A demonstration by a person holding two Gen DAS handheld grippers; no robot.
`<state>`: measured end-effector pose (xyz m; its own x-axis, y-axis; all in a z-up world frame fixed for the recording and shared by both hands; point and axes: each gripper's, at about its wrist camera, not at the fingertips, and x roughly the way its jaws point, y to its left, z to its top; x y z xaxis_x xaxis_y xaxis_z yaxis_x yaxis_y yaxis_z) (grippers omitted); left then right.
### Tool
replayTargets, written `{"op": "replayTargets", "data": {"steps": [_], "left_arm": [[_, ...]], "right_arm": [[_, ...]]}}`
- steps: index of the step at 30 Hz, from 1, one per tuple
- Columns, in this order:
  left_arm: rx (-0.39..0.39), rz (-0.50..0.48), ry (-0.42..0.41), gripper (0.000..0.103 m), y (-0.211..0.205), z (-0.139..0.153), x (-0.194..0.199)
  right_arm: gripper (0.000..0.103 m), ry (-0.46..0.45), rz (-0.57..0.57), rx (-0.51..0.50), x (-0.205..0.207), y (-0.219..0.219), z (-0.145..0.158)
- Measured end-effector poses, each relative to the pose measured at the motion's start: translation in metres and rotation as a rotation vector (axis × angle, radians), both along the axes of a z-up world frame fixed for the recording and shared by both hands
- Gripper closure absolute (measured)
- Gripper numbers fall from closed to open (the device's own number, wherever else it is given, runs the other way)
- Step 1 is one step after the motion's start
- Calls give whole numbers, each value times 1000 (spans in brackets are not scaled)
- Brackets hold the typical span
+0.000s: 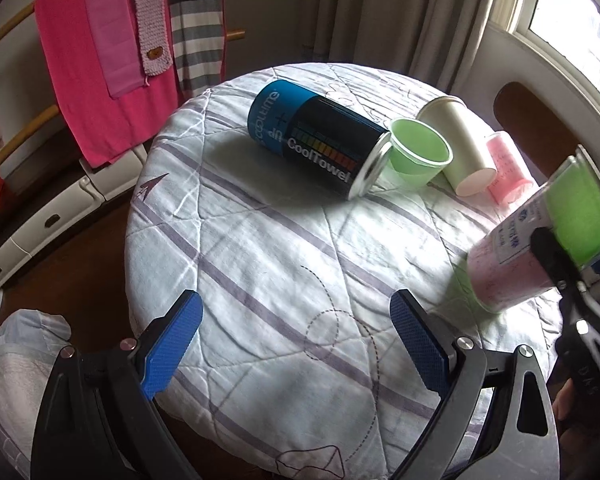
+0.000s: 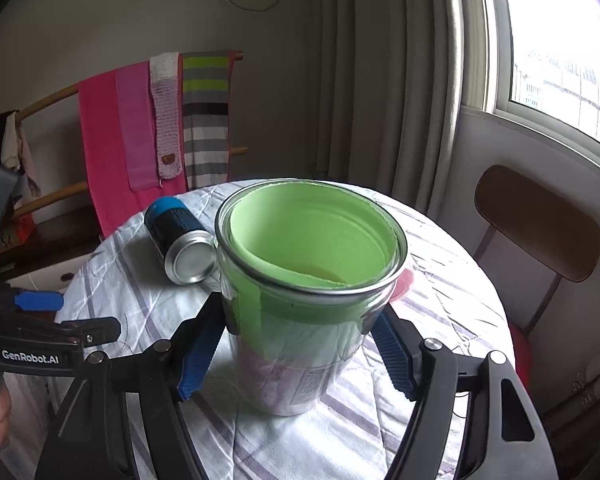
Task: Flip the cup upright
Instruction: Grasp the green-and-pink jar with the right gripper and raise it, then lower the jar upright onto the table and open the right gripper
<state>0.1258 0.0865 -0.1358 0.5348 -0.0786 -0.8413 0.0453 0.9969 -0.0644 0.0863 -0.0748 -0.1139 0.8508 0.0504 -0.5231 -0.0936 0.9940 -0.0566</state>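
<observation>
A clear plastic cup (image 2: 300, 320) with green and pink paper liners stands nearly upright on the round table, mouth up. My right gripper (image 2: 300, 344) is shut on the cup, its blue pads pressed on both sides. In the left wrist view the same cup (image 1: 540, 240) appears tilted at the right, held by the other gripper. My left gripper (image 1: 296, 344) is open and empty above the near part of the table, apart from the cup.
The table has a white quilted cloth (image 1: 260, 240). A blue and black CoolTowel can (image 1: 316, 144) lies on its side. A green cup (image 1: 418, 152), a white paper cup (image 1: 458, 144) and a pink cup (image 1: 506, 168) lie beside it. A chair (image 2: 536, 220) stands at the right.
</observation>
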Motion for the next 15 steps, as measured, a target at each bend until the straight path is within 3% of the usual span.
{"op": "replayTargets", "data": {"steps": [4,12,15], "left_arm": [[17,-1,2,7,-5,-1,-2],[22,3,-4,7,-7,3,-7],[18,5,-4,7,-8,4,-9]], "right_arm": [[30,17,20,-67,-1,6,-3],[29,44,46,-30,-6,0,-1],[23,51,44,-40,-7,2,-1]]}}
